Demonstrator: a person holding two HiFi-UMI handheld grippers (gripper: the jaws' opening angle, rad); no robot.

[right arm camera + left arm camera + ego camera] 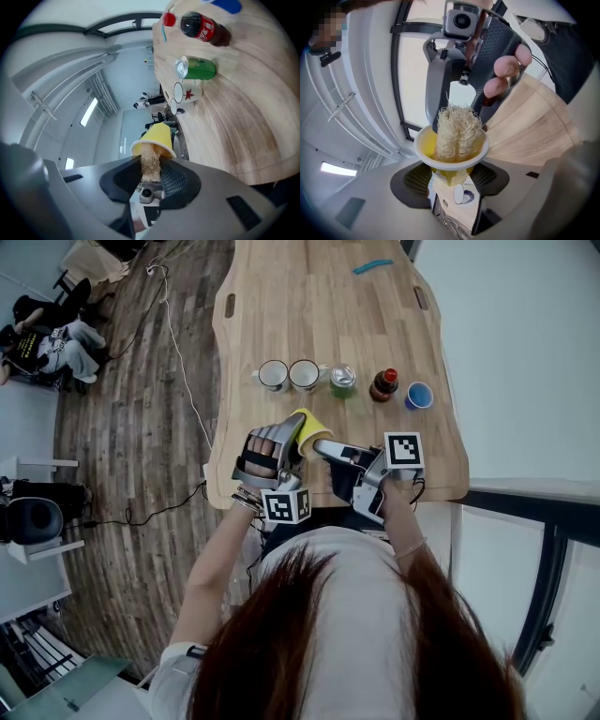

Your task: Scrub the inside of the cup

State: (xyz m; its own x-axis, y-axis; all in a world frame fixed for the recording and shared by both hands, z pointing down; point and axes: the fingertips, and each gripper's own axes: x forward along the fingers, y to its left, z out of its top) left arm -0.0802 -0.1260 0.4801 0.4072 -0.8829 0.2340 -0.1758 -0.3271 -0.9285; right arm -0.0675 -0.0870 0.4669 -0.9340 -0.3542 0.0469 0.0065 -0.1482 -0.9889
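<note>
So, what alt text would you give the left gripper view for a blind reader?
The left tongs grip a yellow cup near its base, while the right tongs, facing them, hold a pale fibrous scrubber inside its mouth. A wooden table lies behind, at right.

The wooden counter (319,324) carries a row across its middle: 2 white mugs (273,375) side by side, a green can (343,381), a red-capped bottle (383,385) and a blue cup (419,396). Near its far end lies a small blue item (372,266), perhaps a brush.
</note>
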